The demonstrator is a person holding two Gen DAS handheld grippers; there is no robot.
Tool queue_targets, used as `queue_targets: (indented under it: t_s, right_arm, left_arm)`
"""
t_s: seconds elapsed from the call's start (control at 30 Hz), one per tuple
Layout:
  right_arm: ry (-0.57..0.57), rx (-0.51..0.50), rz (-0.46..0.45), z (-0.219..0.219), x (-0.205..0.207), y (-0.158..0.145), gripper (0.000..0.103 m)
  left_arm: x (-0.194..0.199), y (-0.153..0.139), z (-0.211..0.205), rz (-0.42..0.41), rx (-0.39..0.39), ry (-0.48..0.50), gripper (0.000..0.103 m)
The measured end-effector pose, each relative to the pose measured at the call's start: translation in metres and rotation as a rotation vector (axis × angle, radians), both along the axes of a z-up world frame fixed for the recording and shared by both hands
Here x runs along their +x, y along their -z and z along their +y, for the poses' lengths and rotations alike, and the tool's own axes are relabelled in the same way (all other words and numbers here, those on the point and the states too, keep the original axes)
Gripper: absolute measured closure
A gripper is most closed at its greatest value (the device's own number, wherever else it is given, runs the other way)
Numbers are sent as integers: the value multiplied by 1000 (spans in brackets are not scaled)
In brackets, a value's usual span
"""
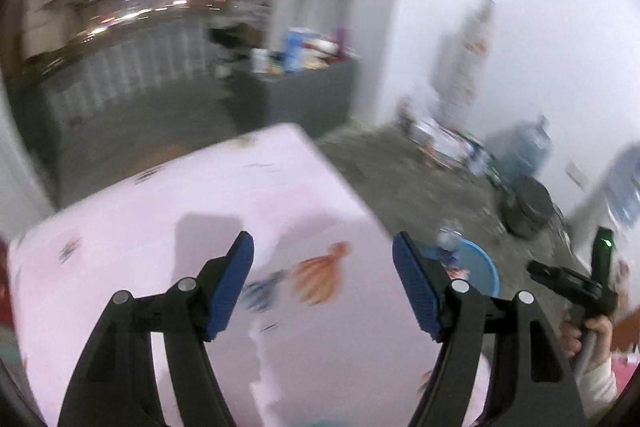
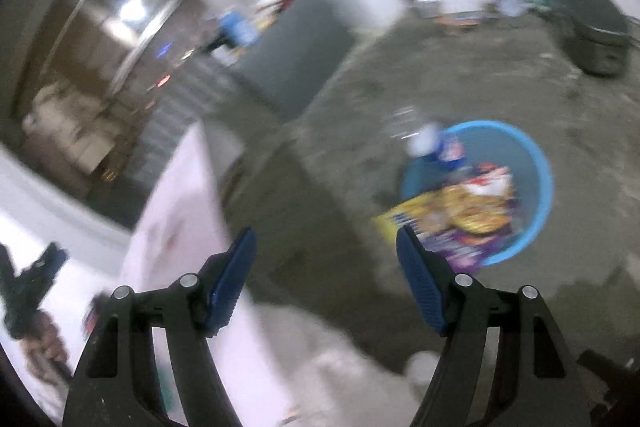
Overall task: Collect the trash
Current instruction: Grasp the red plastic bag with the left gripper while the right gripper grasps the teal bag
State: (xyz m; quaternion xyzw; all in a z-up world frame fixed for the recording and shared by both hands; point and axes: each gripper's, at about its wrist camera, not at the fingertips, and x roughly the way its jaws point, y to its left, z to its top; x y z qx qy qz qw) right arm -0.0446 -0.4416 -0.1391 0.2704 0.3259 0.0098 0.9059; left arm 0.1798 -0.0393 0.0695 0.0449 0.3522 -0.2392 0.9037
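Wide apart and empty, the left gripper (image 1: 323,283) is held over a pink cloth (image 1: 224,211); a blue basin (image 1: 478,265) lies just right. From the right wrist, the right gripper (image 2: 326,281) is likewise spread, nothing gripped, with the trash-filled basin (image 2: 540,183) ahead-right on the floor (image 2: 440,75).

A pale pink patterned cloth-covered table (image 1: 224,195) stands on the grey concrete floor (image 2: 460,79); a black round bin (image 2: 598,31) and bluish water jug (image 1: 524,147) sit near the white wall (image 1: 540,7)
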Motion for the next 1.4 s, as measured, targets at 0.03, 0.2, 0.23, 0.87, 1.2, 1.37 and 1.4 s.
queue_targets:
  t_s: [0.03, 0.2, 0.23, 0.87, 1.2, 1.37, 1.4]
  right_arm:
    - [-64, -14, -3, 20, 2, -3, 34]
    - [-316, -50, 16, 102, 8, -9, 38]
    - [-371, -49, 23, 120, 8, -7, 39]
    - [-761, -479, 188, 312, 4, 50, 56]
    - [-638, -486, 166, 290, 4, 43, 58]
    - [-559, -460, 168, 263, 8, 36, 58]
    - [-547, -456, 169, 258, 7, 35, 58]
  left_arm:
    - [-5, 0, 18, -2, -16, -36, 33]
    - [-39, 15, 100, 14, -56, -179, 33]
    - [-46, 19, 109, 13, -55, -192, 33]
    - [-79, 106, 155, 230, -173, -242, 33]
    - [-67, 127, 121, 235, -106, -255, 34]
    - [-61, 138, 94, 208, -50, -164, 43]
    - [-60, 141, 88, 211, -47, -132, 44]
